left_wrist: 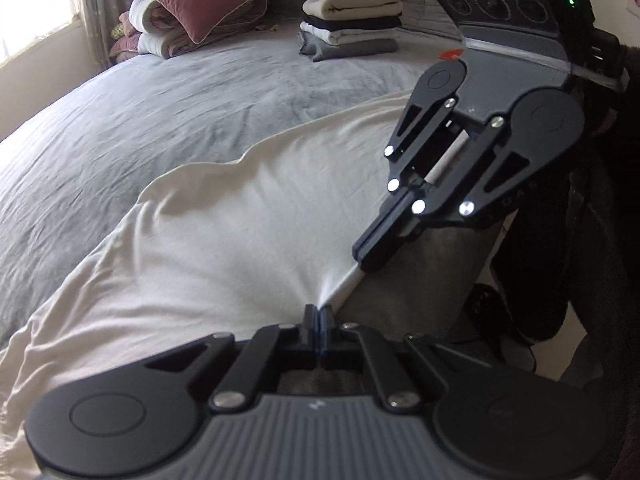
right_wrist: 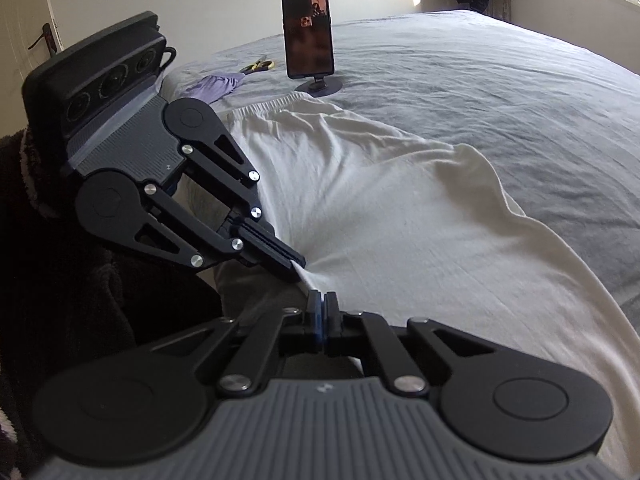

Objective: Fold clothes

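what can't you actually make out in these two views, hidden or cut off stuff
- White garment: its near end runs off the lower left edge of the left wrist view; its type is unclear.
- Garment edge where the left gripper and right gripper pinch it: covered by the shut jaws.
- Phone screen, right wrist view: too small and dark to read.
- Stack of folded clothes, left wrist view: only folded edges show.
- Scissors: far, blades blurred.

L gripper (left_wrist: pixel 319 312): jaws closed tight, pitched downward. R gripper (right_wrist: pixel 322 300): jaws closed tight, pitched downward. Tips near each other, converging at an angle. Dark sleeve (right_wrist: pixel 60 248) behind L unit.
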Available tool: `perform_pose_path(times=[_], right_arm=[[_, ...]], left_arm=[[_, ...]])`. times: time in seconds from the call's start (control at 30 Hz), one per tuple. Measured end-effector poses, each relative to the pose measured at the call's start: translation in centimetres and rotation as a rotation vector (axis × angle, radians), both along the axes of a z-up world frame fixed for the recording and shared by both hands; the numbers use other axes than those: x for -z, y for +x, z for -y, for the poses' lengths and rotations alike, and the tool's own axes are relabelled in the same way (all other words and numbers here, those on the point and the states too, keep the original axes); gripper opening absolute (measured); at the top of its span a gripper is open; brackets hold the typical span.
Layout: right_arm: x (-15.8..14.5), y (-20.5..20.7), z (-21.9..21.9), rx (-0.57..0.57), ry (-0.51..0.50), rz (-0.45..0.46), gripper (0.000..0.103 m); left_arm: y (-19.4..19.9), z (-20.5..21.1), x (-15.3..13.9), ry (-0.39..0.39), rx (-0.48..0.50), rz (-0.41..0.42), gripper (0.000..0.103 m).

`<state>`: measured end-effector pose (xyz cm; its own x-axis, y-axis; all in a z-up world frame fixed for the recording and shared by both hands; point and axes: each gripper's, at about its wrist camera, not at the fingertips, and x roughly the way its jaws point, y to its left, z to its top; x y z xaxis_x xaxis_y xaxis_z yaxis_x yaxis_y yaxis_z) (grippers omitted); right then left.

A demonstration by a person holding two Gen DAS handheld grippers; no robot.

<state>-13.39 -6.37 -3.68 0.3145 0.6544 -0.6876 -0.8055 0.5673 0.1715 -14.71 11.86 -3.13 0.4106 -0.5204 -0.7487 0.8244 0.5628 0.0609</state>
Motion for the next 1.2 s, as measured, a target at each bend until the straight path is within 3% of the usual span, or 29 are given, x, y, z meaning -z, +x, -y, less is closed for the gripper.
perform_pose_path(times=[0.13, 0.2, 0.3, 0.37, 0.6, 0.77, 1.0, 1.2], right_arm=[[-0.2, -0.2, 0.4, 0.009, 0.015, -0.008, 0.013], [-0.6, -0.2, 1.0, 0.02, 0.031, -0.005, 0.014], [-1.2, -0.1, 2.3, 0.061, 0.051, 0.011, 0.022], [-1.5, 0.1, 3.3, 0.102, 0.059, 0.032, 0.031], [-1.9, 2.1, 6.2, 0.259, 0.057, 0.114, 0.031], [-1.5, 3.9, 6.7, 0.321, 0.035, 0.161, 0.031], [-1.0, 5.8, 6.0, 0.31, 0.027, 0.174, 0.031], [-0.3, 7.2, 3.9, 0.247, 0.022, 0.149, 0.028]], left_arm=[[0.5, -0.5, -0.4, -0.044, 0.004, -0.05, 0.017], [0.7, -0.8, -0.8, -0.086, 0.008, -0.076, 0.033], [1.3, -0.9, -1.3, -0.147, 0.003, -0.098, 0.036], [2.2, -0.8, -1.6, -0.166, -0.023, -0.09, 0.037], [7.0, 0.0, -2.5, -0.194, -0.197, -0.026, 0.036], [9.9, 0.7, -1.9, -0.209, -0.288, -0.025, 0.035], [12.4, 1.1, -0.6, -0.239, -0.359, -0.026, 0.021], [13.9, 0.9, 0.7, -0.257, -0.413, -0.027, 0.019]])
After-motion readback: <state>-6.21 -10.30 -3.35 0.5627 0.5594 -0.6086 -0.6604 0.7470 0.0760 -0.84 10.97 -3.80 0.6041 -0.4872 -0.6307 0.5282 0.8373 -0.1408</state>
